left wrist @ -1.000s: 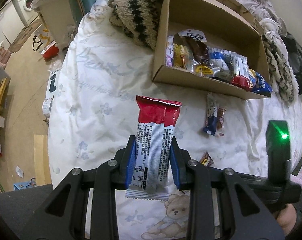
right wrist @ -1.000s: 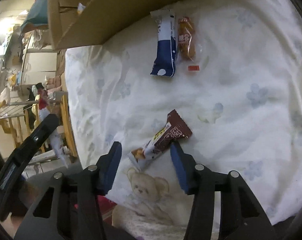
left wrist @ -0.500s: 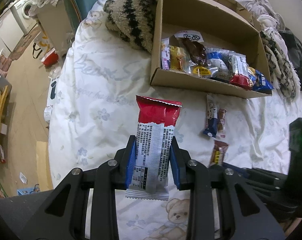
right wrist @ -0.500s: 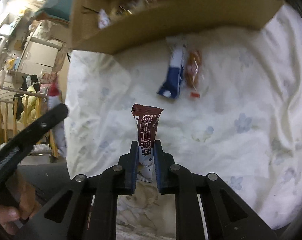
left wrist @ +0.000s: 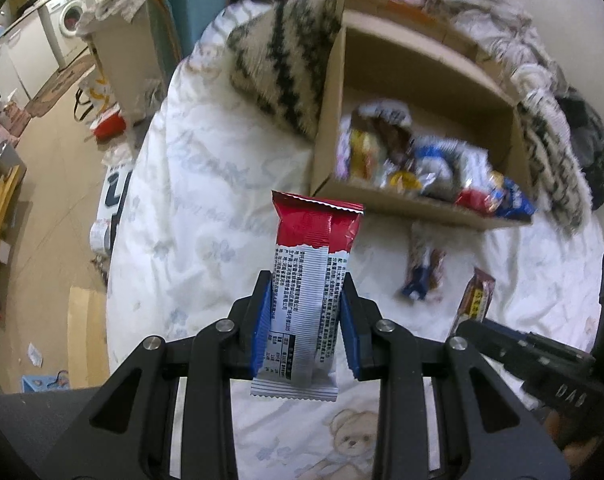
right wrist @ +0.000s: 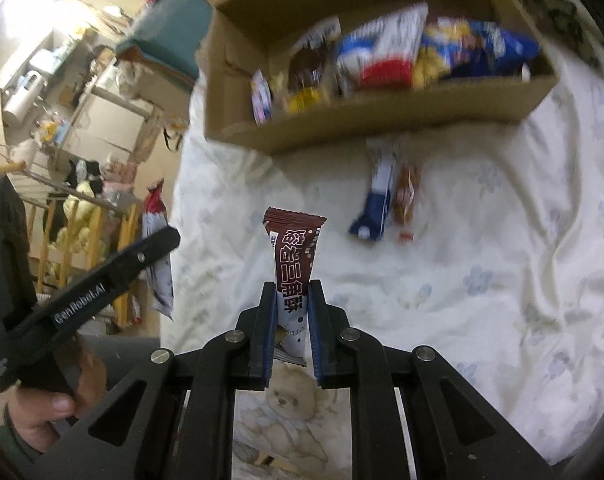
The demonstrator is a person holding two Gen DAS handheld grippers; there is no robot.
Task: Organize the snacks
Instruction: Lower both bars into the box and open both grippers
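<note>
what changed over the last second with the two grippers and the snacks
The right gripper, open around the brown snack on the bed a second ago, closed on it and lifted it toward the box. The left gripper kept its hold on the red snack. The blue snack and orange snack stayed on the bed.

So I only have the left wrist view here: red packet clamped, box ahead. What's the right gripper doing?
Observer: The right gripper is shut on a brown snack bar, held upright above the bedspread.
Operator: Anything loose on the bed?
Observer: Two: a blue-and-white packet and an orange snack beside it, just short of the cardboard box.
Operator: Is the box filling?
Observer: Several packets lie inside; they are too blurred to count.
</note>
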